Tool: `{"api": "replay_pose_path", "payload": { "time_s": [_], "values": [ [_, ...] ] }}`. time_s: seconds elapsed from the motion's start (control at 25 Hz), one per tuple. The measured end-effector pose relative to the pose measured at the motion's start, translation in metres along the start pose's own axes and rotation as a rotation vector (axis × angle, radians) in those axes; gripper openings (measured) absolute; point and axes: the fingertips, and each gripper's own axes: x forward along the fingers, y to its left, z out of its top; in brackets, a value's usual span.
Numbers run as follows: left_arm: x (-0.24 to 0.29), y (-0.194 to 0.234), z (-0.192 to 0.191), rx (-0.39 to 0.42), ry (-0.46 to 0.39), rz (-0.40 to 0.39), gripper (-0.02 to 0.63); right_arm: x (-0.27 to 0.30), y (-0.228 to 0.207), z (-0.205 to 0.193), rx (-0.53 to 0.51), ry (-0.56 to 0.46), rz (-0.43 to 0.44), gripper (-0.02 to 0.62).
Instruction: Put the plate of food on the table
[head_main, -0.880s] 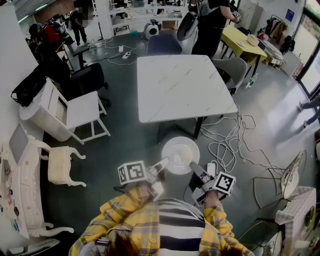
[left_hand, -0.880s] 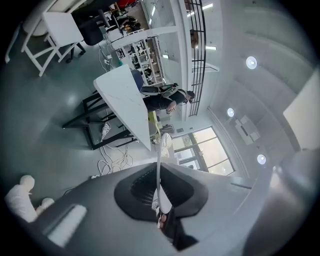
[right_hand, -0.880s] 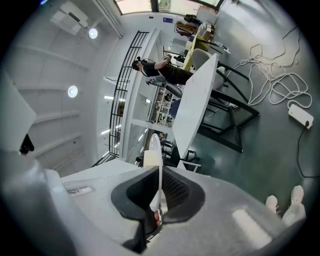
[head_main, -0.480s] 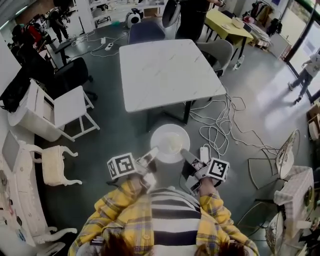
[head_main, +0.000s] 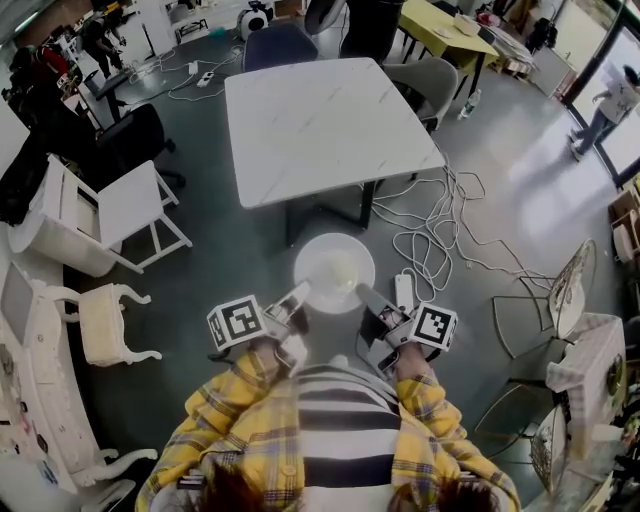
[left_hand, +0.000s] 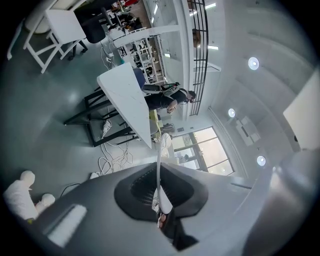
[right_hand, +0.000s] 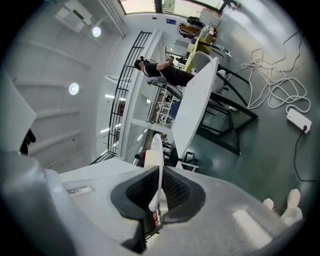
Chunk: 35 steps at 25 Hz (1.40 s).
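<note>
White plate with its pale food hangs in mid-air on the near side of the marble table, well short of it. Left gripper and right gripper are each pinched tight on opposite rims. The smart play: keep both grips level and matched, clear the near edge, lower it flat, then release.

Level left gripper, right gripper (both clamped)

Yellow plaid shirt over a black-and-white striped top.
</note>
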Motion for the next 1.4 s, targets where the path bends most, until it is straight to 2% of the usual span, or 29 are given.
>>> {"api": "replay_pose_path", "payload": {
  "time_s": [0.4,0.84,1.4],
  "values": [
    [0.0,0.003,-0.007,-0.022,-0.012,0.015,0.005,-0.006,-0.007,-0.001,0.015,0.005,-0.022,0.015],
    [0.005,0.01,-0.013,-0.035,-0.024,0.049,0.006,-0.009,-0.021,-0.001,0.077,0.022,-0.045,0.009],
    [0.032,0.014,-0.018,-0.031,-0.058,0.076,0.005,-0.014,-0.04,0.022,0.093,0.047,-0.06,0.008]
  ]
}}
